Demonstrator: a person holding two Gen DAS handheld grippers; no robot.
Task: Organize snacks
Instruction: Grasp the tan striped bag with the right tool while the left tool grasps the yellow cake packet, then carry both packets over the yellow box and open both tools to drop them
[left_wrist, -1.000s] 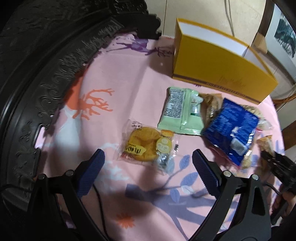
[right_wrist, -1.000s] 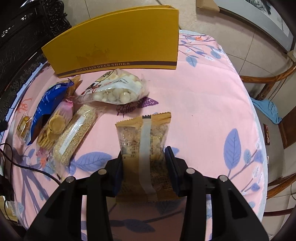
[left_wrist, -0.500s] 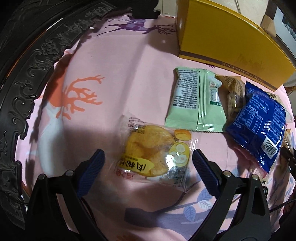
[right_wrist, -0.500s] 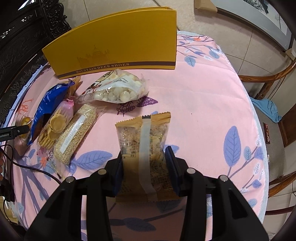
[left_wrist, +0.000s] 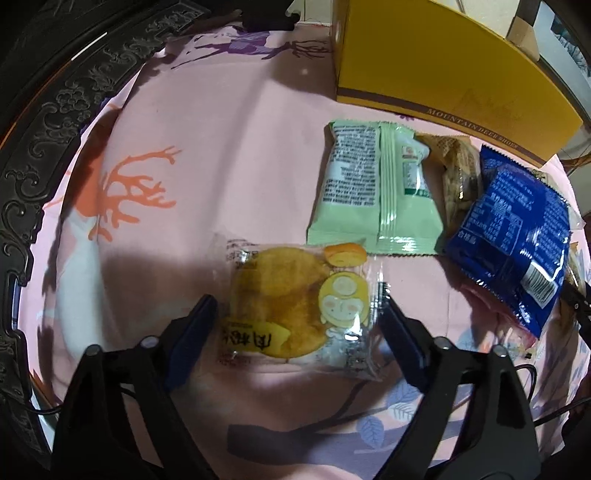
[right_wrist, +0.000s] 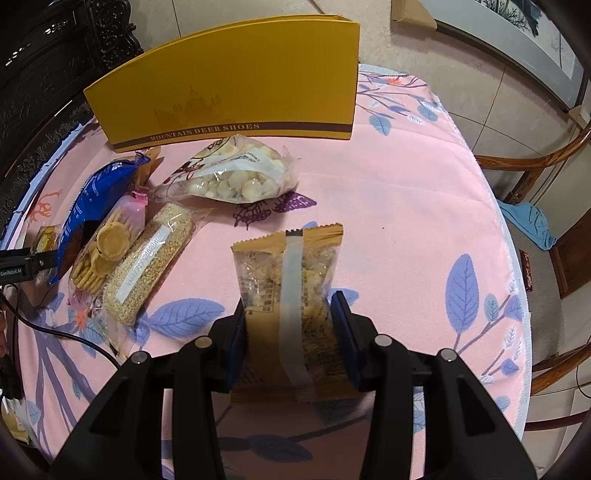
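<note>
— What is between the jaws of the left gripper (left_wrist: 297, 325)?

— A clear, crinkly packet with a round yellow cake (left_wrist: 295, 306) inside. It lies flat on the table. The jaws have just been closing in on it. They are still wide, one on each side of the packet, and I cannot tell if they touch it yet.

— And the right gripper (right_wrist: 291, 332)?

— Its jaws are partly closed and squeeze a tan packet (right_wrist: 291, 295) with a pale strip down the middle. You can see lumpy bits through its clear part.

— What lies farther out?

— By the cake there is a smooth pale green packet (left_wrist: 373, 192) and a shiny blue packet (left_wrist: 517, 243), with a small brown wrapped snack (left_wrist: 458, 173) between them. Left of the tan packet there is a long bar of tiny seeds (right_wrist: 147, 262), a pink bag of round crackers (right_wrist: 107, 243), and a puffy clear bag of white balls (right_wrist: 232, 173).

— And behind them?

— A big yellow box (right_wrist: 236, 88) made of stiff card stands up on the soft pink tablecloth (right_wrist: 388, 192) with blue leaves.
</note>
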